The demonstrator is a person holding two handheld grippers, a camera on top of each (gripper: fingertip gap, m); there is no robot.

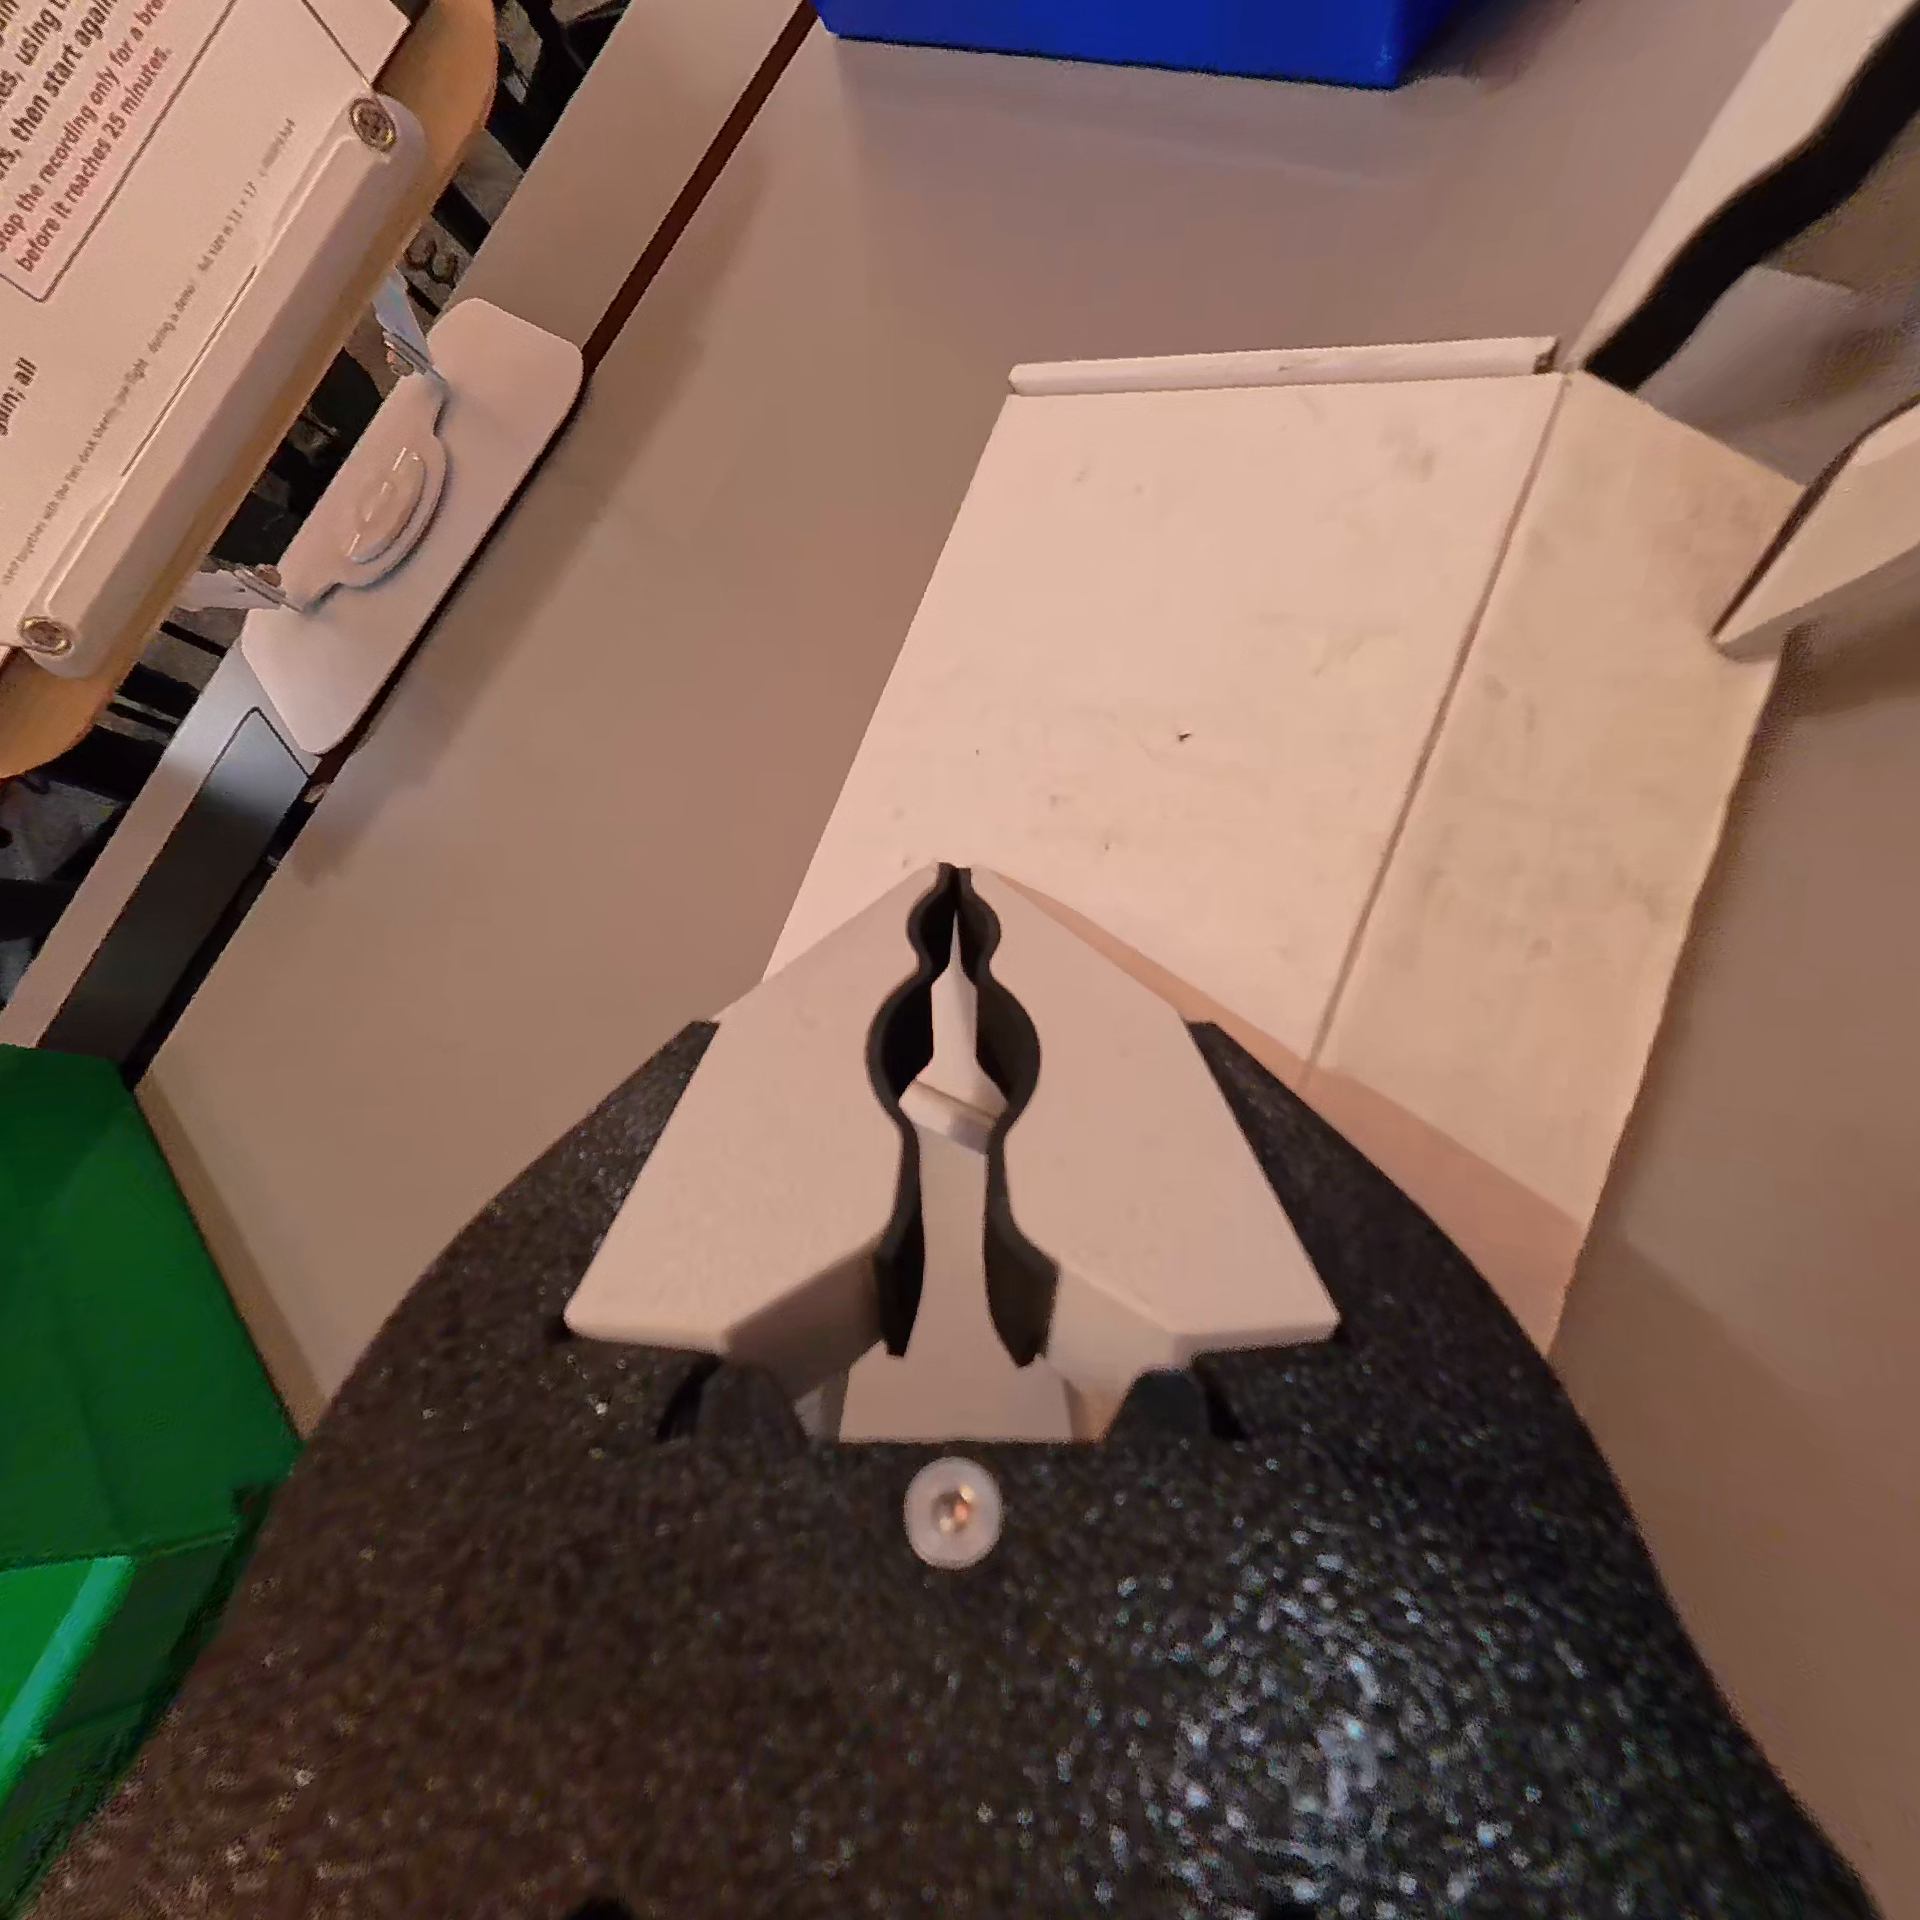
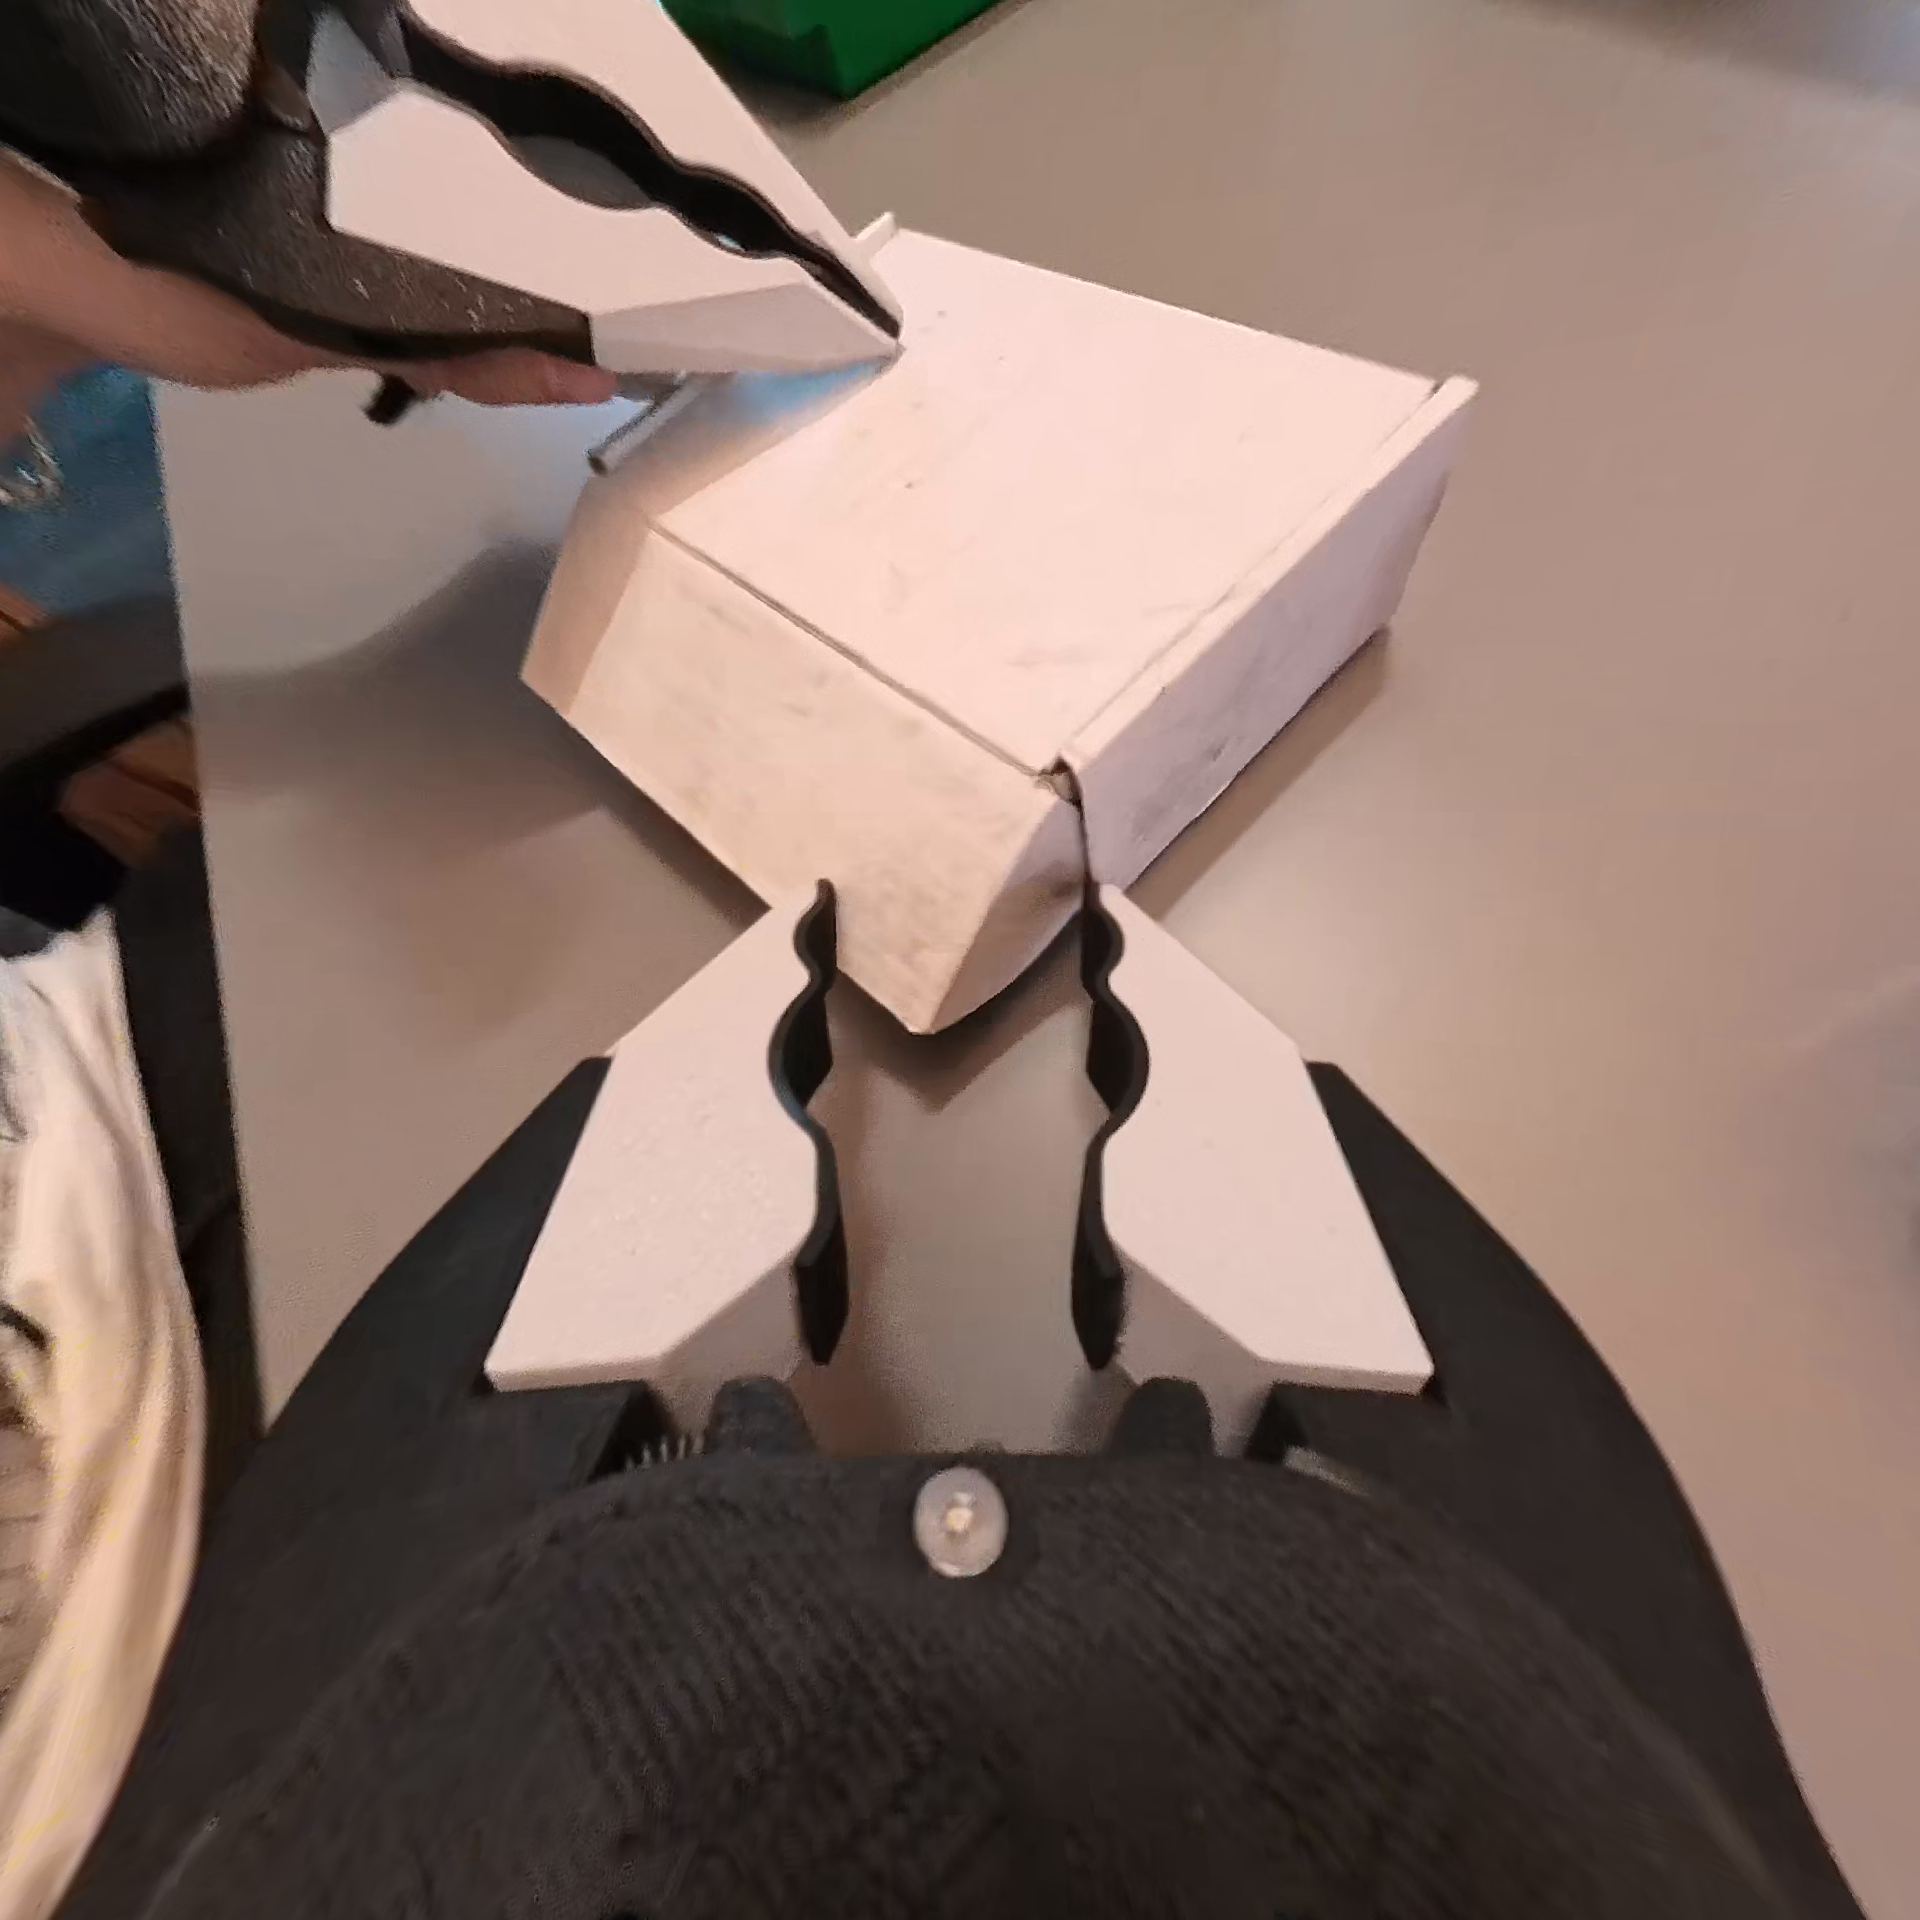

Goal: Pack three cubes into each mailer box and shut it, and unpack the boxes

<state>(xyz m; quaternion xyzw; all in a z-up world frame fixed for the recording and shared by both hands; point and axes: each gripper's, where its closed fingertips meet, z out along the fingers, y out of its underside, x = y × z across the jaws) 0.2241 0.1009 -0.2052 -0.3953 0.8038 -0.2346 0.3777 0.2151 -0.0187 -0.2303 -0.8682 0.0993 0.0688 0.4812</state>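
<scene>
Left tool (image 2: 883, 332) closed, tips pressing the lid of the white box (image 2: 1018, 540) on the tabletop (image 2: 1558, 312); right tool (image 2: 956, 914) wide around its near corner. Best to press evenly, steady the corner, avoid sliding.

Mailer box (image 2: 997, 582): lid down, contents hidden; its far corner at 10 o'clock is covered by the left gripper (image 2: 883, 327).
Left gripper, own view (image 1: 954, 883): tips pressed together over the box lid (image 1: 1195, 644); whether they pinch cardboard cannot be told.
Right gripper (image 1: 1766, 499): cut off at 2 o'clock, blurred.
Green bin (image 1: 94, 1351): cut off at 8 o'clock.
Blue bin (image 1: 1122, 31): cut off at 12 o'clock.
Hand (image 2: 125, 312): blurred, cut off at 10 o'clock.
</scene>
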